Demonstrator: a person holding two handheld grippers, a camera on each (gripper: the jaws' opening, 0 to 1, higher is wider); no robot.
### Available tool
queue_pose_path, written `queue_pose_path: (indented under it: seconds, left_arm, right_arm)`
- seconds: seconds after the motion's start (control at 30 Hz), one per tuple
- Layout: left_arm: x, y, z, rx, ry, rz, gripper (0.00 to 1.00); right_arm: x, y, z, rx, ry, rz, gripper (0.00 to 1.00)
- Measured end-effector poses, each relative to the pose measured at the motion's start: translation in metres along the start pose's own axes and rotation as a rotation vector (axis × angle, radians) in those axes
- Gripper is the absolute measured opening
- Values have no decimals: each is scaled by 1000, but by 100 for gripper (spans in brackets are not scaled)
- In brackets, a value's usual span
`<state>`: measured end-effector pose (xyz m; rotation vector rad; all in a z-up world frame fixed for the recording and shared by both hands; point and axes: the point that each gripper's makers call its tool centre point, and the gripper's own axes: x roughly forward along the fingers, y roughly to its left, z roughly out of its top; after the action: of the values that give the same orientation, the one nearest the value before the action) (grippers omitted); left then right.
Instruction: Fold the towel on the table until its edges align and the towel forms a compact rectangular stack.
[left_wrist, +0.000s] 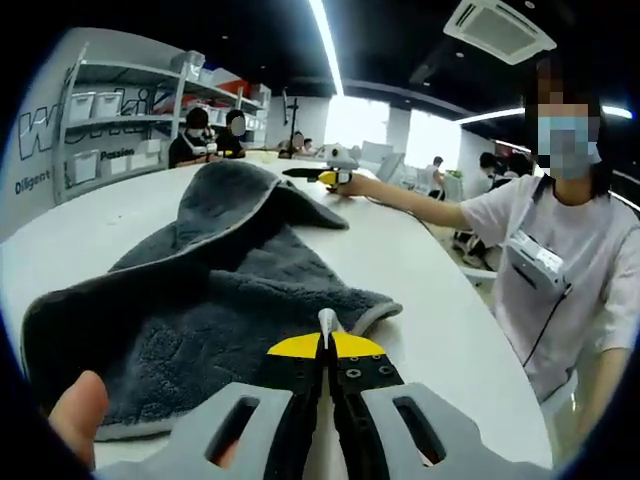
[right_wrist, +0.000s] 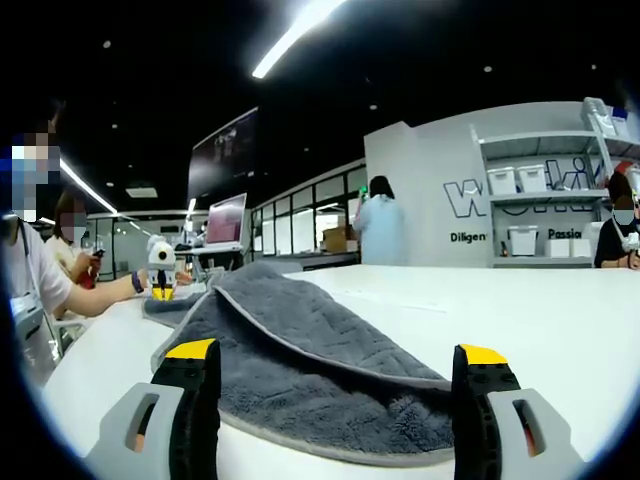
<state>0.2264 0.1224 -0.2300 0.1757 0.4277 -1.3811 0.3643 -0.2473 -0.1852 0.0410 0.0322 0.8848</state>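
My left gripper, at the bottom centre, is clamped shut at the towel edge. My right gripper gapes wide, towel lying centre on the table.

The towel is dark grey and plush, edged with a lighter grey trim, and lies rumpled on the white surface — not yet a neat rectangle. In the right gripper view one layer of the towel is turned over the one beneath, its pale hem curving across — edges unaligned.
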Motion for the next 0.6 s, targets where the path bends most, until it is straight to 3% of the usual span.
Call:
queue_pose_path:
  seconds: [0.2,0.53,0.6]
  left_arm:
    - [-5,-1,8,29,-36,-2,2]
    - [-10,4,11,37,-45,17,6]
    - [-12,5,17,49,-75,32,8]
  right_arm:
    - [0,-3,1,1,-1,0,98]
    - [1,-2,1,0,0,-1,98]
    - [1,-2,1,-1,1,-1,98]
